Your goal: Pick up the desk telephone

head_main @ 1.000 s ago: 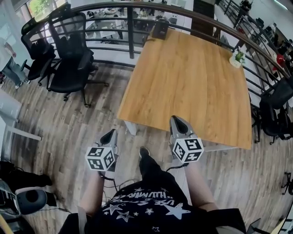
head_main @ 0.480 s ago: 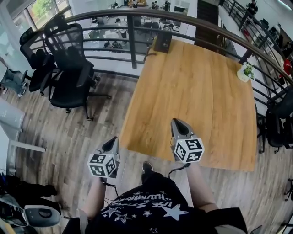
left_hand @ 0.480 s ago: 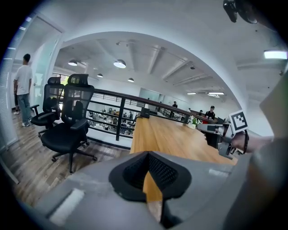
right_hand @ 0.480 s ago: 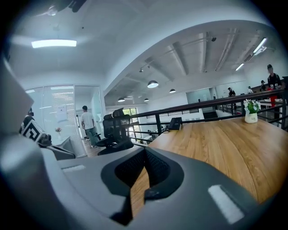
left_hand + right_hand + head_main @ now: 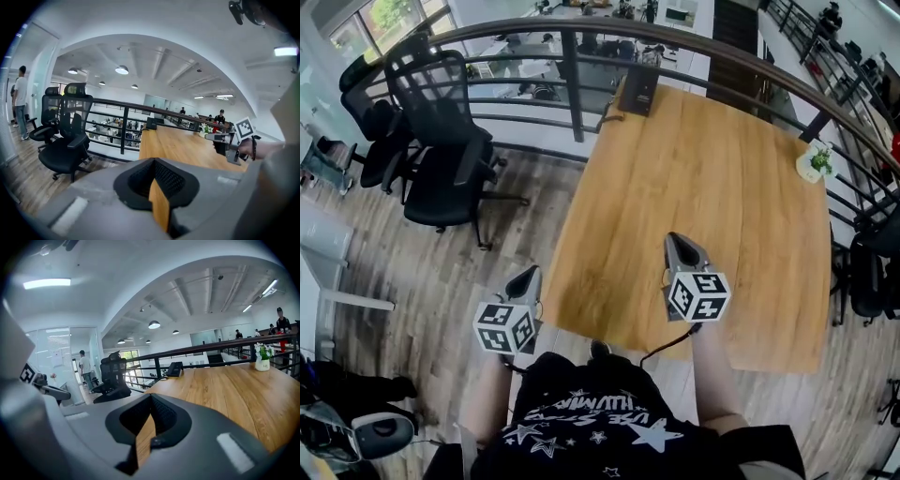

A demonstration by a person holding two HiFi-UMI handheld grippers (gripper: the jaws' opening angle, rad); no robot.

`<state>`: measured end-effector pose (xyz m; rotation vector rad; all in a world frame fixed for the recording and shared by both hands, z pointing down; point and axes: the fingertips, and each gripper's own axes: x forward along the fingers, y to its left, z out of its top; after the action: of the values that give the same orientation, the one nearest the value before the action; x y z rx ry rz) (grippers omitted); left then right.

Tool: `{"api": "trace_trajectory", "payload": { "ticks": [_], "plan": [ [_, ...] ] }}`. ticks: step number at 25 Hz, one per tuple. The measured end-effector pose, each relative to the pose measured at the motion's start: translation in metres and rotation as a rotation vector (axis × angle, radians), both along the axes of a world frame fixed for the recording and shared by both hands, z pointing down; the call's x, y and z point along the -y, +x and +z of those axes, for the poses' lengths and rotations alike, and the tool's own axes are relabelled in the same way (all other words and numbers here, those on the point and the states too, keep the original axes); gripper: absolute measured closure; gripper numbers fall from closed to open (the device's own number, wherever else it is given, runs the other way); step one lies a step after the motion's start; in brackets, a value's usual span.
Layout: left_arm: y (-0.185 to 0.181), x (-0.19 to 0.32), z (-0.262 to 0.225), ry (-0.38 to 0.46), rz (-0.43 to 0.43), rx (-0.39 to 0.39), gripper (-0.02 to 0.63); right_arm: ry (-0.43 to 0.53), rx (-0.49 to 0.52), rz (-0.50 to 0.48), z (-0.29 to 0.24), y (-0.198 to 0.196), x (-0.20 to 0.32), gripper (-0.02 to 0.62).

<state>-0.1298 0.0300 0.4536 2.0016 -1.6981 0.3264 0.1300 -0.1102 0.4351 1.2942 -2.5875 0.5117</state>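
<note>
The black desk telephone [image 5: 639, 88] sits at the far left corner of the wooden table [image 5: 741, 197], next to the railing. It shows small in the left gripper view [image 5: 151, 123] and in the right gripper view [image 5: 175, 369]. My right gripper [image 5: 680, 247] hangs over the near part of the table, shut and empty, far short of the telephone. My left gripper [image 5: 525, 279] is over the floor just left of the table's near corner, jaws together with nothing held. Each gripper's own view shows its jaws closed: left [image 5: 157, 185], right [image 5: 147, 423].
Black office chairs [image 5: 441, 141] stand on the wood floor left of the table. A dark railing [image 5: 572, 70] curves behind the table. A small potted plant [image 5: 814, 164] stands at the table's far right edge, and another chair [image 5: 867, 272] beyond. A person [image 5: 19, 101] stands far left.
Both grippers have advanced toward the table. The right one has come from the near edge to over the tabletop; the left stays over the floor. The telephone has not moved.
</note>
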Motion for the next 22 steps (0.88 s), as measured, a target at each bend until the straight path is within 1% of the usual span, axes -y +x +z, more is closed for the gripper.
{"api": "trace_trajectory", "payload": {
  "ticks": [4,6,9,16,18,22],
  "plan": [
    [0.002,0.044,-0.015,-0.022,0.019,0.010,0.604,-0.021,-0.032,0.011,-0.006,0.002,0.044,0.598],
    [0.001,0.062,-0.016,-0.028,0.036,0.010,0.604,-0.012,-0.060,0.019,-0.006,0.001,0.057,0.598],
    [-0.007,0.083,-0.011,-0.014,0.077,0.007,0.604,0.017,-0.063,0.050,-0.008,-0.003,0.067,0.598],
    [-0.011,0.154,-0.020,0.037,0.218,-0.016,0.604,0.033,-0.050,0.131,-0.032,0.006,0.092,0.598],
    [-0.012,0.176,-0.022,0.053,0.257,-0.013,0.604,0.032,-0.040,0.150,-0.037,0.005,0.102,0.598],
    [-0.015,0.225,-0.027,0.074,0.319,-0.014,0.604,0.032,-0.068,0.162,-0.043,-0.007,0.131,0.598]
  ]
}}
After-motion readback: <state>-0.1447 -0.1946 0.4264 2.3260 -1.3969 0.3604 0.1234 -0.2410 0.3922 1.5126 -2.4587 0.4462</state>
